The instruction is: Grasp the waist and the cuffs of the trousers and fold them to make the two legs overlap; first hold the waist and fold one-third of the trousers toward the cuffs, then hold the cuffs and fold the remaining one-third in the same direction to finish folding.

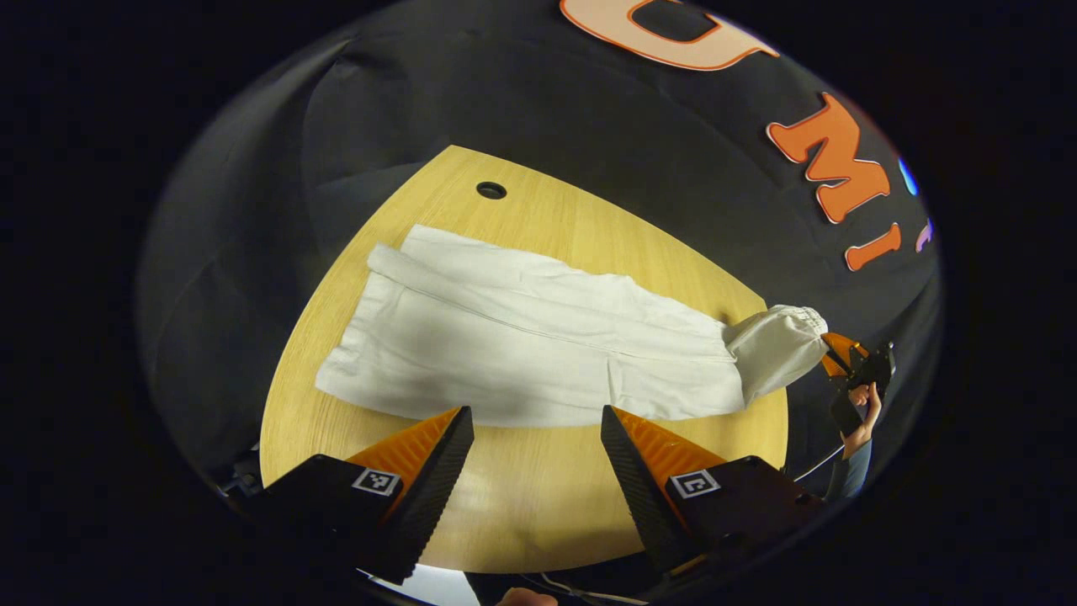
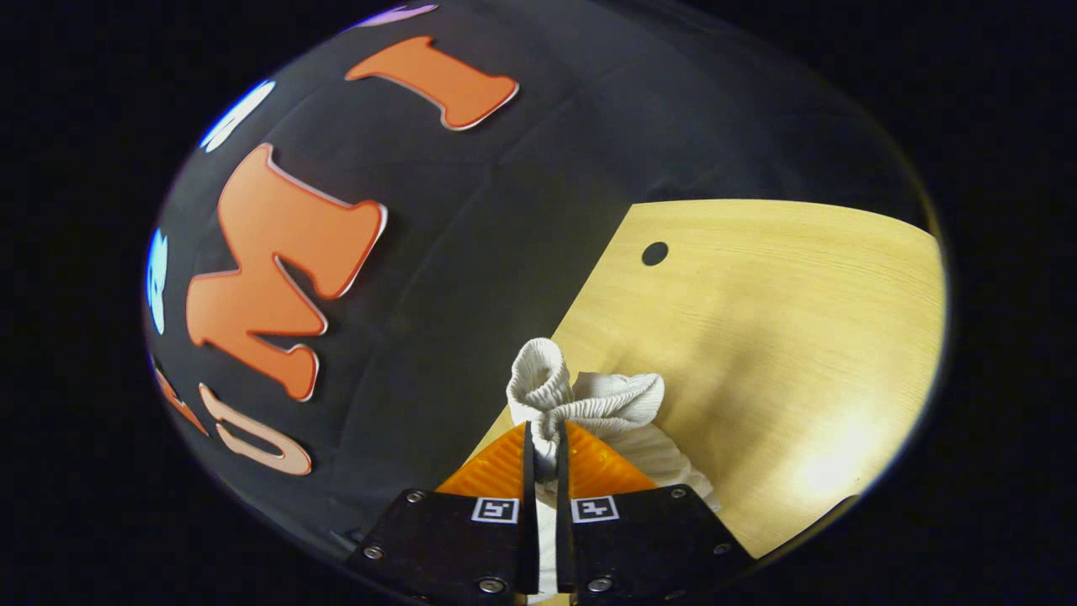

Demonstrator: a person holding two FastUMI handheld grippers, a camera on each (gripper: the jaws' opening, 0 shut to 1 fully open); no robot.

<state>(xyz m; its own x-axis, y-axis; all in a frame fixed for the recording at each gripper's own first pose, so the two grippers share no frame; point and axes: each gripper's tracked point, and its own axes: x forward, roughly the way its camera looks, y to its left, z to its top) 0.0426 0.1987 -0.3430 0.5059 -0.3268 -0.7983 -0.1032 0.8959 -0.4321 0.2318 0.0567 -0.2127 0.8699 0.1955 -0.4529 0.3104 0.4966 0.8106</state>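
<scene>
Closest to the lens in the right gripper view, the right gripper (image 2: 544,442) has its two fingers pressed together on a bunched fold of ribbed elastic, which I take to be the waist (image 2: 580,404) of the trousers (image 1: 522,337); the cloth squeezes up between the pads and puffs out above them. In the left gripper view the left gripper (image 1: 537,425) hangs with its fingers spread wide and nothing between them, just short of the near long edge of the trousers. Outward from there, the white trousers lie lengthwise across the wooden table (image 1: 538,497), the cuffs (image 1: 370,311) flat toward the table's left end and the gathered waist lifted off the table's right edge, where a hand (image 1: 860,412) holds the right gripper. The legs appear already stacked on one another, since one long panel shows with a seam along it, though I cannot be sure of that. By my judgement the first third-fold, waist toward cuffs, is only being started: the waist is gripped but not yet carried over. That fold and the cuff fold both remain. A round hole (image 1: 491,190) sits in the table beyond the trousers. No brand or garment label is readable; the grippers carry small square coded markers, not text.
</scene>
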